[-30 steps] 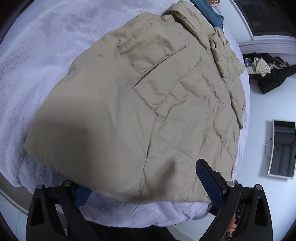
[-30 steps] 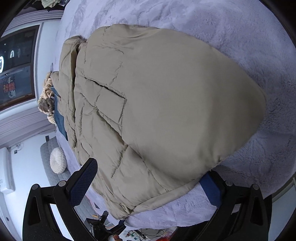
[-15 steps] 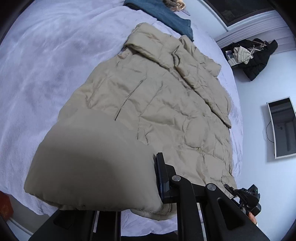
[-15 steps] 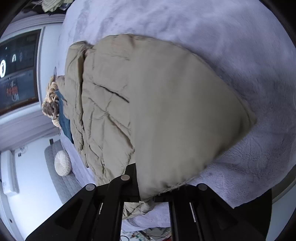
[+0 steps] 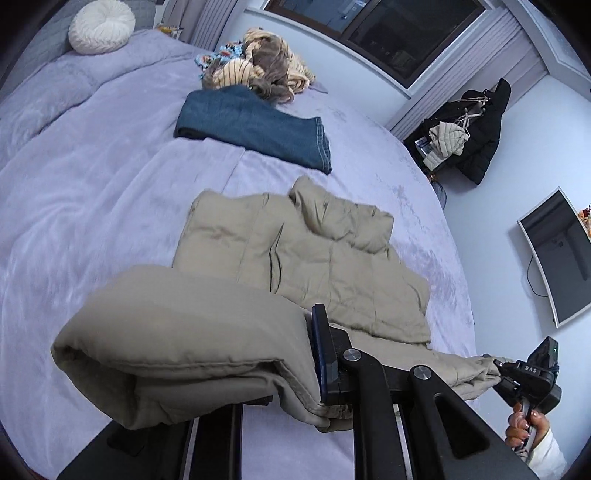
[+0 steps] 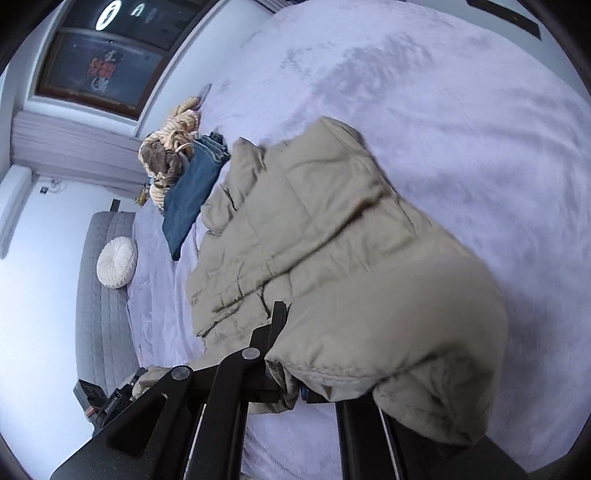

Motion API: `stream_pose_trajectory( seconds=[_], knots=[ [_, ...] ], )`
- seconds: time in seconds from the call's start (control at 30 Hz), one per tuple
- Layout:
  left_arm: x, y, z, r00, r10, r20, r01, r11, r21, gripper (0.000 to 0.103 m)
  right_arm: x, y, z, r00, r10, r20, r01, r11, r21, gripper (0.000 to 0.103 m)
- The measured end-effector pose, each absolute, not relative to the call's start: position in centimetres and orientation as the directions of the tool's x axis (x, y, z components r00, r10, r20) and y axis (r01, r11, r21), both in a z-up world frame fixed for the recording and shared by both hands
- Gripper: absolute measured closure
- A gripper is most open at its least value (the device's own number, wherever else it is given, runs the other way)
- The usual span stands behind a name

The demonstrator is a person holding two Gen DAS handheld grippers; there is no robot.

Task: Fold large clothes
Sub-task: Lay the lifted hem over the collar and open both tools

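Scanning from the left, I note a white round cushion [image 5: 101, 26] at the far left corner of the bed [image 5: 92, 192], which carries a lilac plush cover. Toward the far edge lies a heap of striped clothes [image 5: 258, 70], with folded blue jeans [image 5: 251, 129] just in front of it. The beige padded jacket [image 5: 303, 254] lies in the middle of the bed, its upper part flat on the cover and its near hem raised off it. My left gripper [image 5: 295, 369] has its jaws clamped on one corner of that hem, the fabric bunched thickly between the pads. My right gripper [image 6: 291, 373] is likewise closed on the opposite hem corner, a fat roll of jacket bulging beside it. In the left wrist view, the right gripper appears at the near right edge, held in a hand [image 5: 524, 424]. On the right wall hangs a monitor [image 5: 557, 254].
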State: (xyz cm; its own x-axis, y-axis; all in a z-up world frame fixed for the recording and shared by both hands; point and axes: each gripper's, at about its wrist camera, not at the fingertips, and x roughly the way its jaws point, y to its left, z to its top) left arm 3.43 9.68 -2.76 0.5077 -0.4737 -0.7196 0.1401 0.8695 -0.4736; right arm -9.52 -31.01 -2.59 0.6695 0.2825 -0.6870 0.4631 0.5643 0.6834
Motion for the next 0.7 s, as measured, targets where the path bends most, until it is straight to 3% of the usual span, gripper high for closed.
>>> stream_pose_trajectory(
  seconds=[0.27,0.53,0.7],
  knots=[
    [14.4,6.2,-3.1,0.574,-0.353,-0.739,0.091,0.924,-0.371,0.085,3.9,-35.2,0.2,0.644,0.274,-0.714,0.36,0.715,0.599,0.097],
    [23.9,3.2,-12.4,0.467,-0.28,-0.839,0.091,0.959,-0.27,0.085,12.2,-37.5,-8.3,0.591,0.249,-0.768,0.465,0.672,0.576,0.097],
    [25.8,2.3,-14.9,0.429,-0.263,-0.864,0.083,0.964,-0.252,0.085,13.4,-38.2,-11.7,0.584,0.255,-0.77,0.511,0.622,0.593,0.096]
  ],
)
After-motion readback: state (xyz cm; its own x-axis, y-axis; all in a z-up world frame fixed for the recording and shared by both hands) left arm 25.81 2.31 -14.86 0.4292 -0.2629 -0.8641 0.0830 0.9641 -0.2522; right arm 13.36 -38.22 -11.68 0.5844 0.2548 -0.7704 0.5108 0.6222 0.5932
